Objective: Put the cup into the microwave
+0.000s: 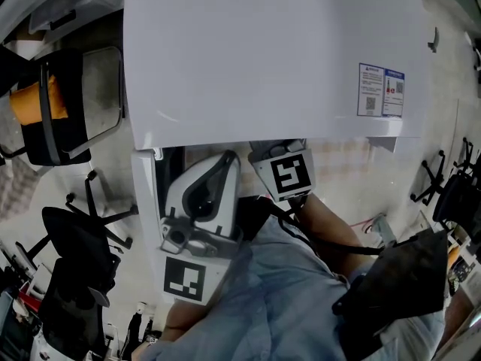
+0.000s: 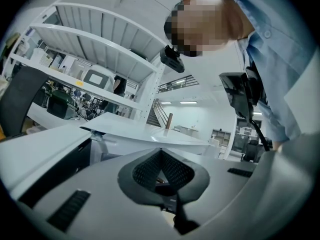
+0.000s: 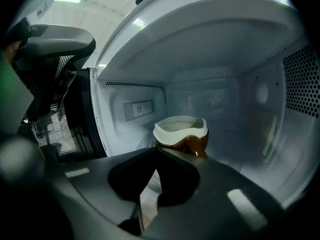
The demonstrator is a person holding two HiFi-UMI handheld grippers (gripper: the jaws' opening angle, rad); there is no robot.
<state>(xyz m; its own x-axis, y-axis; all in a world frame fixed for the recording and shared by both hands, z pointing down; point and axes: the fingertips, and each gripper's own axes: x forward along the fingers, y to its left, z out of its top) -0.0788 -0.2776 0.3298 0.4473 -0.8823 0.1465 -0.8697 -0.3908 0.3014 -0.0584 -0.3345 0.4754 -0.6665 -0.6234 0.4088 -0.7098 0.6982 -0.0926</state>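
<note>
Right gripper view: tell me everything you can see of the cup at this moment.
The cup is a glossy brown, ceramic-looking vessel with a wavy cream band round its rim. It stands upright inside the open microwave, in its white cavity. Its base is hidden behind the right gripper, whose fingers are shut just in front of it; nothing is between them, and contact cannot be told.

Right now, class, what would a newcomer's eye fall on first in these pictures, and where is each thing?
The microwave fills the top of the head view as a big white box. In the right gripper view, a brown cup with a white rim sits inside its cavity, just beyond the shut right gripper. The left gripper, shut and empty, faces white shelves out in the room.
</note>
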